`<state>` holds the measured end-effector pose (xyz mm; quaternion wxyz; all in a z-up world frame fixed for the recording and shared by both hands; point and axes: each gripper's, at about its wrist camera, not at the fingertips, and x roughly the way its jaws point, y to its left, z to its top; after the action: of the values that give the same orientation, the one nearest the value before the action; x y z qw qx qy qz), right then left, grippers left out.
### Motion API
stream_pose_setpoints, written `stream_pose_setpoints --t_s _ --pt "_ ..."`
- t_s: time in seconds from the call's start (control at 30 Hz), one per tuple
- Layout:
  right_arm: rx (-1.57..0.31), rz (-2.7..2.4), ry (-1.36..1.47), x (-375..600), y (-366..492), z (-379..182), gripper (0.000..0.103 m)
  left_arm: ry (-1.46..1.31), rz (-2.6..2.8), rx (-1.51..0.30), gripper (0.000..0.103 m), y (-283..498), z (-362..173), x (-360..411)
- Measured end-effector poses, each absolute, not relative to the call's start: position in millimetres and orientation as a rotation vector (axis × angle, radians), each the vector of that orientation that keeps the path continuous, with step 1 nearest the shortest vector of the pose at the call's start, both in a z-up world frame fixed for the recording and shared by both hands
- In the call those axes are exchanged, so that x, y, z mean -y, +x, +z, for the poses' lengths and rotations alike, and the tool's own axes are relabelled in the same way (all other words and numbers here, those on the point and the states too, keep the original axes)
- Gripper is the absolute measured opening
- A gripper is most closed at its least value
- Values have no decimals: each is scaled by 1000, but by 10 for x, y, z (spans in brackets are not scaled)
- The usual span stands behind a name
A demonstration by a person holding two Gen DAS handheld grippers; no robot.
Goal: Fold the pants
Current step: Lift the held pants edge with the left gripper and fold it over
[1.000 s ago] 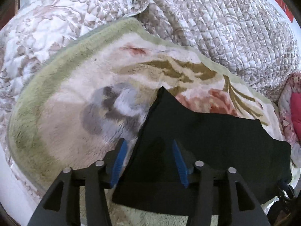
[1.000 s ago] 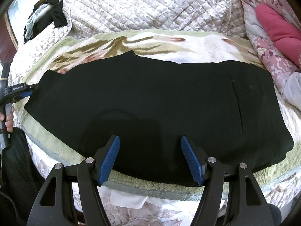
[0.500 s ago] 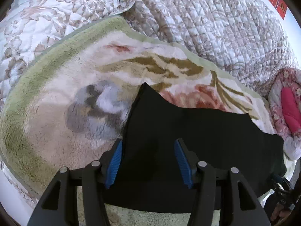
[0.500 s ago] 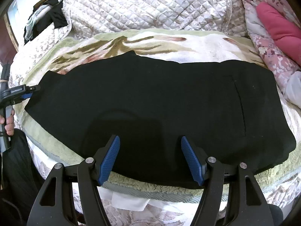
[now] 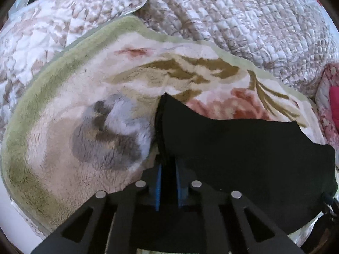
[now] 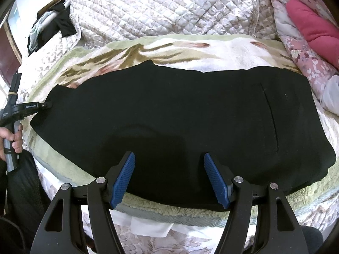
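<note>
My left gripper [image 5: 168,169] pinches the pants [image 6: 180,114] hem; their length runs toward three o'clock. My right gripper [image 6: 169,180] hovers spread.

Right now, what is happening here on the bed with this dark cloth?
A person is folding black fabric pants spread flat on a floral fleece blanket over a quilted bedspread. The left gripper is shut on the pants' narrow end at its edge. The right gripper is open above the near long edge, gripping nothing. No fold is made yet.
</note>
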<state>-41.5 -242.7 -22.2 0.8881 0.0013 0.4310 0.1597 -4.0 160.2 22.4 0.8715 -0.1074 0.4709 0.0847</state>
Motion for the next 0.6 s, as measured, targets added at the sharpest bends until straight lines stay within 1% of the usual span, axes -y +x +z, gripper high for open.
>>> stream_pose_setpoints --t_s 0.07,0.27,0.43,0.6 --pt "-888 330 14 2454 -424 -206 68 -227 141 -973 6 -58 302 -1550" --pt "-869 315 61 2561 -412 -168 68 -322 -32 -903 6 -89 682 -1276" --pt "-855 302 91 2668 -431 -136 68 -347 -200 -882 6 65 903 -717" --pt "-845 277 119 2830 -454 -114 68 -341 -351 -912 6 258 872 -16"
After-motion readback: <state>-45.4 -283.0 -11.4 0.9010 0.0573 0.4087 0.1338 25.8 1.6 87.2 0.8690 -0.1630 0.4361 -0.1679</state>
